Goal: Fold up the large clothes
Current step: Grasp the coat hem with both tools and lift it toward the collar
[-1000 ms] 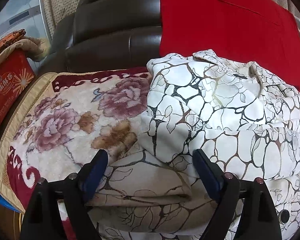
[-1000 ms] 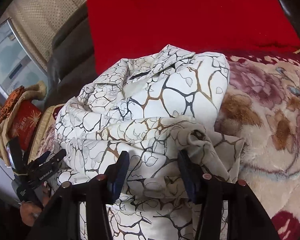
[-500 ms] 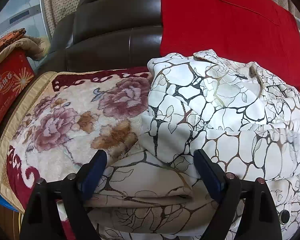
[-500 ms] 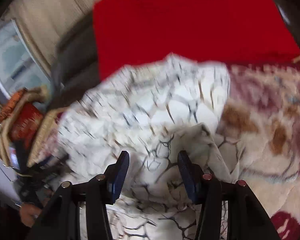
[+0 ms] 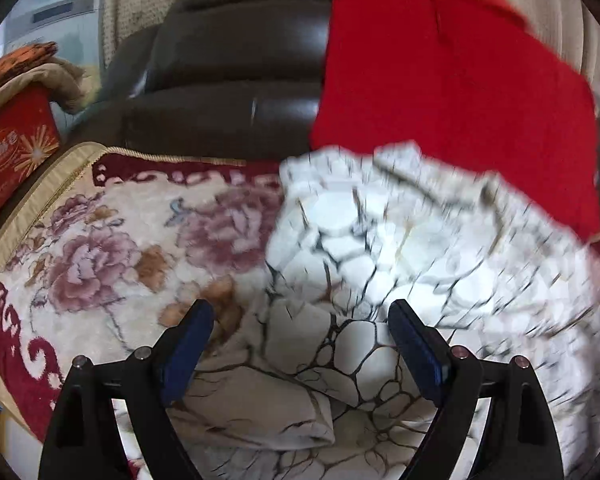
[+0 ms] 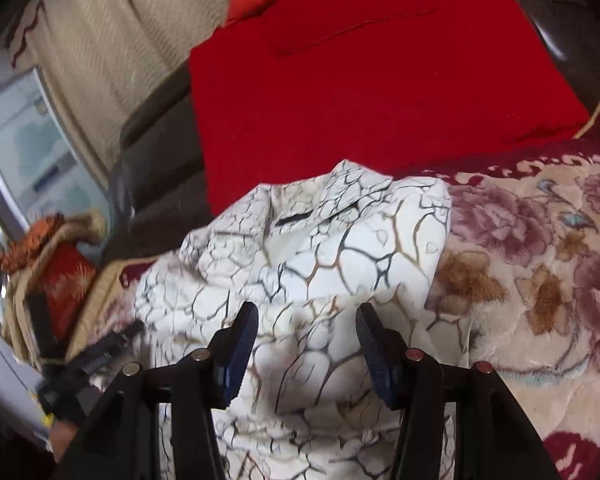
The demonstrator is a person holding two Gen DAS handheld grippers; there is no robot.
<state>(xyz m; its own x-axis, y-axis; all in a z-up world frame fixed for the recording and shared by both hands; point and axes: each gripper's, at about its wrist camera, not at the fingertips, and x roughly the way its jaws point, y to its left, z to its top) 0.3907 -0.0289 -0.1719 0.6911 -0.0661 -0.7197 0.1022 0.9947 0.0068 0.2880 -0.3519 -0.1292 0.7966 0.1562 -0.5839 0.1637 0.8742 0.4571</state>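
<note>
A white garment with a dark and tan crackle print [image 5: 380, 248] lies bunched on a floral blanket [image 5: 100, 248] over a sofa seat. It also shows in the right wrist view [image 6: 340, 248], collar at the far end. My left gripper [image 5: 300, 320] is open, its blue pads apart over the garment's near folded edge. My right gripper [image 6: 306, 320] is open above the garment's near part. The left gripper [image 6: 100, 356] also appears at the lower left of the right wrist view. The cloth in the left wrist view is motion-blurred.
A red cloth [image 6: 360, 80] hangs over the dark leather sofa back [image 5: 228, 80]. A red box [image 5: 12, 160] under a folded tan blanket stands at the left. The floral blanket [image 6: 540, 260] extends to the right of the garment.
Both grippers have pulled back and up from the garment. The bunched fold that lay between the right gripper's fingers now lies flatter. Both views show motion blur.
</note>
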